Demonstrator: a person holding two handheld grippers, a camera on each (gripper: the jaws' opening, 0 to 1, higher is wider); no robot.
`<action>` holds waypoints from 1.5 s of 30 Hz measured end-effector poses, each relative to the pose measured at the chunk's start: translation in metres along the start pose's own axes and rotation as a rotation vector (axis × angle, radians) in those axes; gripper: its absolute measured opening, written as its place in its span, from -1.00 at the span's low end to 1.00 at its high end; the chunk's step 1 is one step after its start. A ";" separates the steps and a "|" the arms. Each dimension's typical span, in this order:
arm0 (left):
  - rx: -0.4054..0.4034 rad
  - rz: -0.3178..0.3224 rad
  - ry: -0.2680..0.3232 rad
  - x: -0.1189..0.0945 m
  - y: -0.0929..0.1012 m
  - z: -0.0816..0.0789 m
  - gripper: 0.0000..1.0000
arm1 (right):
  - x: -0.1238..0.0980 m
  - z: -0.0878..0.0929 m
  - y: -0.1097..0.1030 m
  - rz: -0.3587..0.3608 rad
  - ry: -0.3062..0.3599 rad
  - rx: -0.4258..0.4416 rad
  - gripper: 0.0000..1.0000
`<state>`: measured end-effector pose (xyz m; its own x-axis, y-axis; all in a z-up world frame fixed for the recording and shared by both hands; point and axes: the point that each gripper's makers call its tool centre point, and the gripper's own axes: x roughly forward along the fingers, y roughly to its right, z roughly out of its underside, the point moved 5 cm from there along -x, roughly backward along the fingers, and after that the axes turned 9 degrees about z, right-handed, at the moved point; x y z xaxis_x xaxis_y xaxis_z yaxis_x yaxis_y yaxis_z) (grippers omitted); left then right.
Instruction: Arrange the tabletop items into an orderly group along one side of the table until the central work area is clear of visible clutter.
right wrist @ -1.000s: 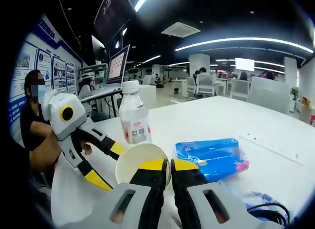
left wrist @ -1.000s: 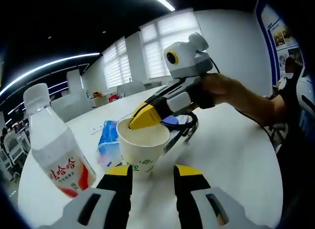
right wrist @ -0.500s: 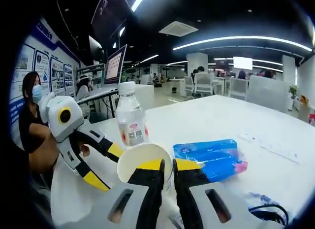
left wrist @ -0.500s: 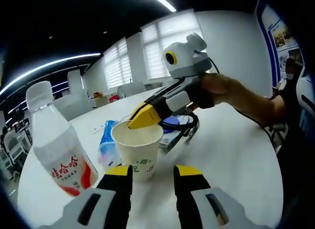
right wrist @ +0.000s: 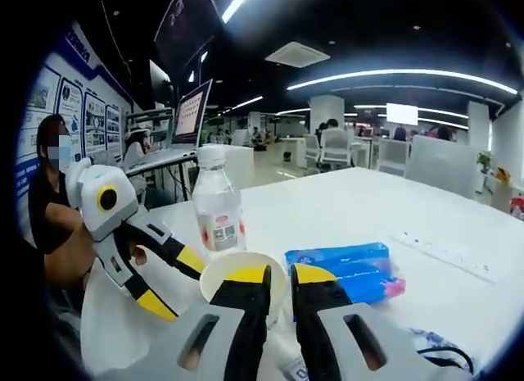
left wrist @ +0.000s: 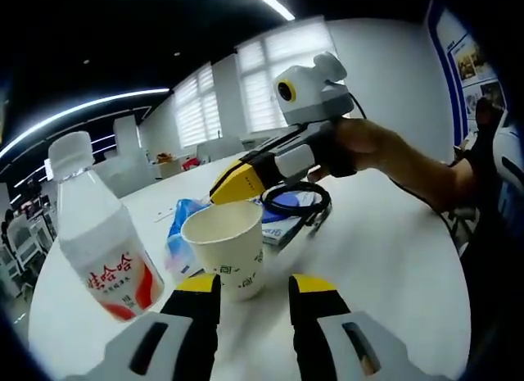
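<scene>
Our right gripper (left wrist: 239,181), jaws near closed, hovers at the paper cup (left wrist: 225,246) rim on the bench (left wrist: 393,258); our left gripper (left wrist: 250,295) spread. Lift clear slowly, avoiding the bottle (left wrist: 98,233)

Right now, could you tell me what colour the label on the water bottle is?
The water bottle has a white label with a red band, seen best in the left gripper view.
</scene>
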<state>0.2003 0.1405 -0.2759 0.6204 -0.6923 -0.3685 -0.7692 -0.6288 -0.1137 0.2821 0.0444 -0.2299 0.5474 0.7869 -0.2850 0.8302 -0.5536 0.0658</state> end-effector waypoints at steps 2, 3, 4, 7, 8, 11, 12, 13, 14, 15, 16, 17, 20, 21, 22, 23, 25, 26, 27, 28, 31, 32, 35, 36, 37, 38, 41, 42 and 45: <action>-0.001 0.003 0.003 -0.001 0.001 -0.001 -0.37 | -0.003 -0.003 0.002 0.005 0.012 0.000 -0.87; -0.002 0.006 0.007 -0.001 0.002 -0.001 -0.37 | -0.004 -0.004 0.002 0.005 0.015 0.000 -0.87; -0.004 0.008 0.009 -0.001 0.002 -0.002 -0.37 | -0.004 -0.004 0.002 0.003 0.017 0.002 -0.87; -0.005 0.006 0.011 -0.001 0.003 -0.002 -0.37 | -0.005 -0.006 0.001 -0.001 0.016 0.002 -0.86; -0.006 0.006 0.011 -0.001 0.003 -0.002 -0.37 | -0.005 -0.006 0.002 -0.001 0.016 0.002 -0.86; -0.007 0.005 0.013 -0.002 0.005 -0.002 -0.37 | -0.008 -0.005 0.000 -0.004 0.016 0.001 -0.84; -0.007 0.005 0.013 -0.002 0.006 -0.002 -0.37 | -0.008 -0.005 0.000 -0.004 0.018 0.002 -0.83; -0.007 0.004 0.013 -0.003 0.006 -0.002 -0.37 | -0.009 -0.005 0.001 -0.004 0.018 0.002 -0.83; -0.008 0.003 0.014 -0.003 0.006 -0.001 -0.37 | -0.010 -0.005 0.001 -0.004 0.022 0.004 -0.83; -0.008 0.005 0.014 -0.004 0.007 -0.001 -0.37 | -0.010 -0.007 0.001 -0.004 0.024 0.005 -0.83; -0.009 0.005 0.016 -0.004 0.008 -0.002 -0.37 | -0.010 -0.007 0.000 -0.004 0.024 0.004 -0.82; -0.008 0.005 0.018 -0.005 0.008 -0.002 -0.37 | -0.012 -0.007 0.000 -0.001 0.024 -0.001 -0.81; -0.012 0.011 0.025 -0.005 0.010 -0.004 -0.36 | -0.014 -0.010 0.000 -0.002 0.033 -0.003 -0.76; -0.013 0.012 0.026 -0.005 0.011 -0.004 -0.36 | -0.014 -0.011 0.000 0.001 0.039 -0.003 -0.76; -0.013 0.011 0.027 -0.005 0.011 -0.004 -0.36 | -0.015 -0.010 -0.001 0.000 0.044 -0.002 -0.77; -0.012 0.010 0.025 -0.005 0.012 -0.004 -0.36 | -0.015 -0.010 -0.001 -0.001 0.046 -0.001 -0.76; -0.012 0.009 0.024 -0.006 0.013 -0.004 -0.35 | -0.016 -0.011 -0.001 -0.007 0.046 -0.001 -0.74; -0.011 0.008 0.026 -0.006 0.014 -0.005 -0.35 | -0.016 -0.011 -0.002 -0.009 0.046 -0.003 -0.72; -0.011 0.007 0.029 -0.007 0.014 -0.005 -0.35 | -0.016 -0.011 -0.002 -0.011 0.045 -0.008 -0.70; -0.012 0.006 0.034 -0.007 0.014 -0.006 -0.35 | -0.017 -0.011 -0.003 -0.011 0.044 -0.011 -0.69; -0.009 0.007 0.044 -0.008 0.017 -0.009 -0.35 | -0.022 -0.013 -0.004 -0.010 0.056 -0.011 -0.64; -0.006 0.010 0.044 -0.009 0.018 -0.010 -0.35 | -0.023 -0.014 -0.003 -0.010 0.058 -0.011 -0.60; -0.003 0.011 0.051 -0.010 0.020 -0.012 -0.35 | -0.029 -0.015 -0.004 -0.002 0.067 -0.018 -0.53; -0.004 0.014 0.054 -0.011 0.021 -0.013 -0.35 | -0.029 -0.015 -0.003 0.000 0.069 -0.018 -0.50; -0.003 0.015 0.057 -0.011 0.022 -0.014 -0.35 | -0.030 -0.016 -0.003 0.000 0.073 -0.019 -0.47; -0.003 0.018 0.060 -0.011 0.024 -0.014 -0.35 | -0.031 -0.016 -0.004 0.000 0.074 -0.019 -0.44; 0.002 0.028 0.066 -0.011 0.028 -0.016 -0.34 | -0.035 -0.015 -0.003 0.011 0.076 -0.027 -0.36; 0.004 0.028 0.069 -0.010 0.029 -0.017 -0.33 | -0.036 -0.015 -0.002 0.011 0.075 -0.029 -0.36; 0.016 0.030 0.078 -0.010 0.033 -0.022 -0.33 | -0.039 -0.016 -0.001 0.013 0.088 -0.018 -0.38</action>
<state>0.1719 0.1192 -0.2558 0.6067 -0.7365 -0.2991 -0.7895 -0.6022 -0.1185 0.2615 0.0191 -0.2039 0.5644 0.8013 -0.1986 0.8245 -0.5592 0.0868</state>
